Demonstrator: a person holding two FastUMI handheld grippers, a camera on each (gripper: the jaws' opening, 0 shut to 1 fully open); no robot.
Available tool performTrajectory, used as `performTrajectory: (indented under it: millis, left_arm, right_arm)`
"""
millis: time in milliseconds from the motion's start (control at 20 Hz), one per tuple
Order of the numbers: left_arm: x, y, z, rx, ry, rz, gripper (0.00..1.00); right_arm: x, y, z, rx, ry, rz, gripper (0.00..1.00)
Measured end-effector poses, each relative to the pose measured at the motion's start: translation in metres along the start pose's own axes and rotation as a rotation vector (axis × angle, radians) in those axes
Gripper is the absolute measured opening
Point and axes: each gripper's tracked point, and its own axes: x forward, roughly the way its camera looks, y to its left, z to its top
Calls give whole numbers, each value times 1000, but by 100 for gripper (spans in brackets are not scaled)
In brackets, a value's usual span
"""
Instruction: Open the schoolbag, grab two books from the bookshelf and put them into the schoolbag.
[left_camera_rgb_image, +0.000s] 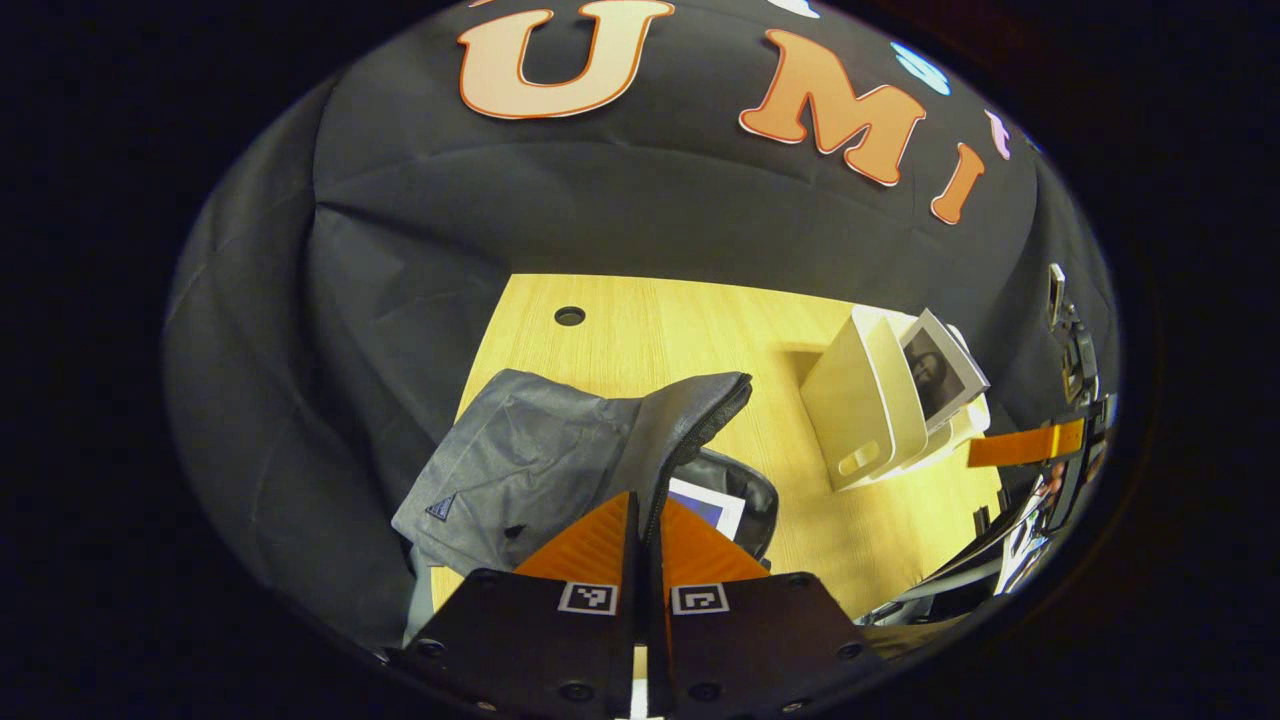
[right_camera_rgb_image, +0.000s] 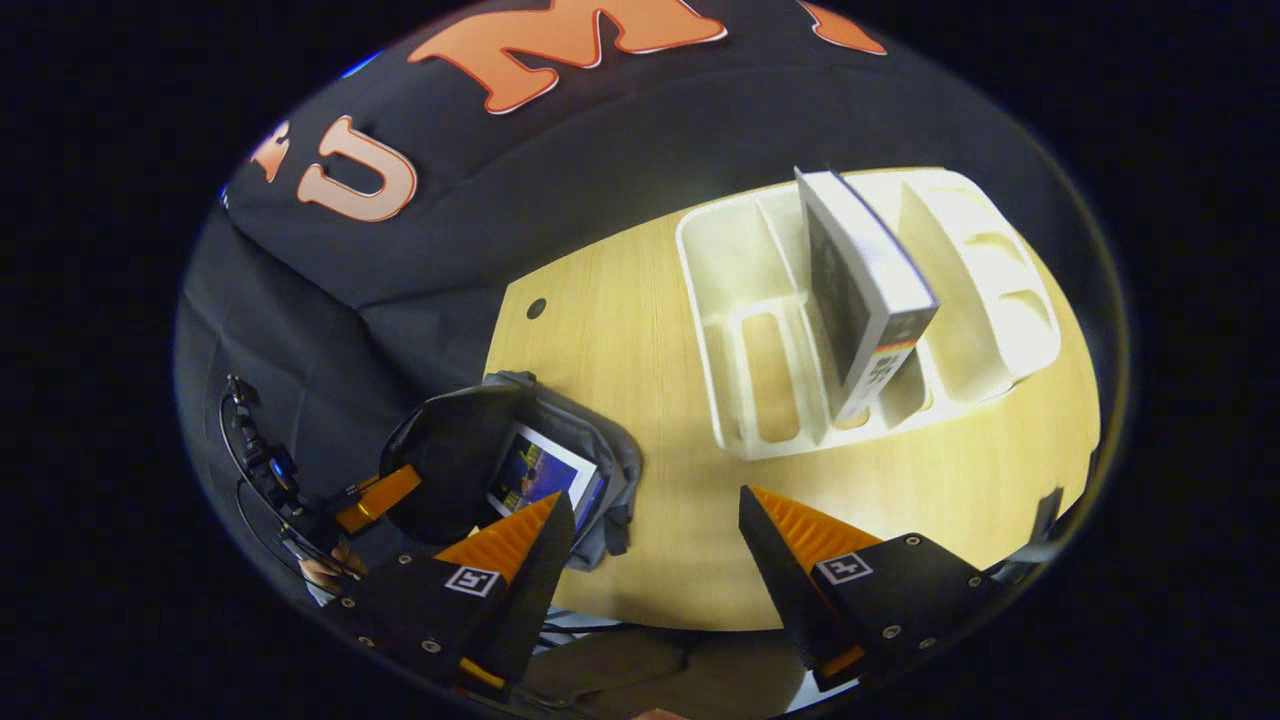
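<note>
My left gripper (left_camera_rgb_image: 648, 497) is shut on the lifted flap of the grey schoolbag (left_camera_rgb_image: 530, 460), holding the bag open. Inside lies a book with a blue cover (left_camera_rgb_image: 712, 505), also seen from the right gripper view as the blue book (right_camera_rgb_image: 540, 470) in the open schoolbag (right_camera_rgb_image: 615, 470). The white bookshelf (right_camera_rgb_image: 730, 250) lies on the table with one grey-covered book (right_camera_rgb_image: 865, 290) standing in it. My right gripper (right_camera_rgb_image: 650, 520) is open and holds nothing, hovering over the table between bag and shelf. In the left gripper view the bookshelf (left_camera_rgb_image: 860, 410) and its book (left_camera_rgb_image: 940, 370) stand at the right.
The wooden table (left_camera_rgb_image: 650, 330) has a round cable hole (left_camera_rgb_image: 569, 316) near its back edge. Black cloth walls close in behind and to the left. Cables (right_camera_rgb_image: 255, 450) hang at the table's left side beside the other gripper's orange finger (right_camera_rgb_image: 378, 498).
</note>
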Motion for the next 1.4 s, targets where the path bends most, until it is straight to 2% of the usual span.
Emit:
performTrajectory:
  millis: [500,800,1050,1250,1300,1350,1400]
  left_arm:
    - [9,2,-13,-83,10,53,6]
    - [0,10,-22,-148,5,108,6]
    - [-11,14,-31,-207,8,181,5]
    - [-10,7,-37,-214,21,221,6]
    - [-10,3,-37,-203,26,233,6]
    - [-9,1,-37,-191,31,240,6]
    - [-10,-1,-38,-180,35,249,6]
  right_arm:
    - [-46,-67,76,-160,35,-148,99]
    - [-18,-97,115,-206,118,-204,95]
    - [21,-125,131,-207,177,-251,87]
    - [47,-139,135,-203,216,-270,74]
    - [49,-138,138,-193,217,-266,65]
    - [53,-137,138,-186,218,-263,61]
    - [56,-140,138,-176,216,-268,44]
